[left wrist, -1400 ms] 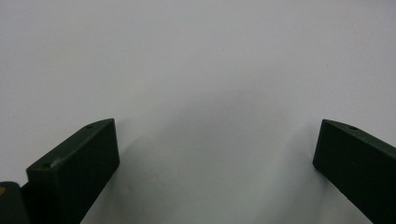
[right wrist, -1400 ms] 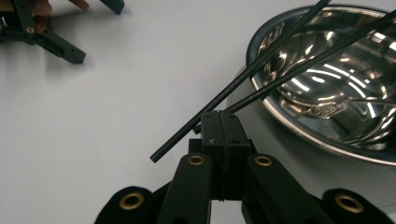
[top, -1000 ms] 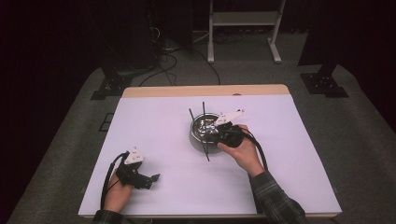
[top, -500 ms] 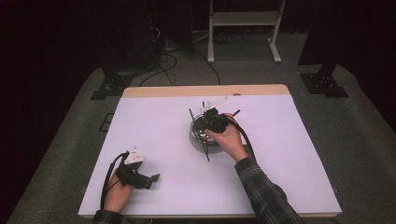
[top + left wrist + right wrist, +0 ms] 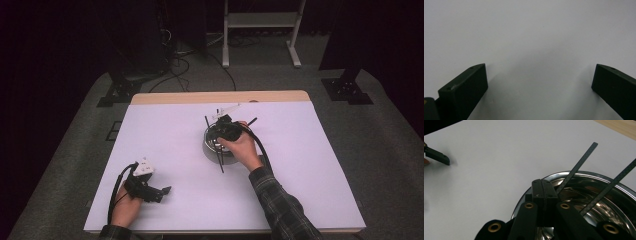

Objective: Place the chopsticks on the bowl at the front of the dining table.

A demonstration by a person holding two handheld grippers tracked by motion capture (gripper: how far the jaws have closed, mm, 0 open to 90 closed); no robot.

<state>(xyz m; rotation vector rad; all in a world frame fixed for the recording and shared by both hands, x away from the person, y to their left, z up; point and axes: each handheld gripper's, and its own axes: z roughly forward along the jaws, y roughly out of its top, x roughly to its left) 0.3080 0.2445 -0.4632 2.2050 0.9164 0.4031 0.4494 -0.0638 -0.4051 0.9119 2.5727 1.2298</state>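
Over the metal bowl [image 5: 220,147] in the middle of the white table [image 5: 300,165], we keep our right gripper [image 5: 544,188] clenched on nothing, beside two black sticks [image 5: 576,168] leaning there. Our left gripper [image 5: 162,191] rests released nearby, waiting. The room around is dark.

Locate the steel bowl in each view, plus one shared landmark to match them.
High view: steel bowl sits mid-table, under the right gripper.
Right gripper view: the bowl fills the lower right, its rim behind the shut jaws.
Left gripper view: bare white table cover, jaws apart.
Shared landmark: the black rods leaning out of the bowl.
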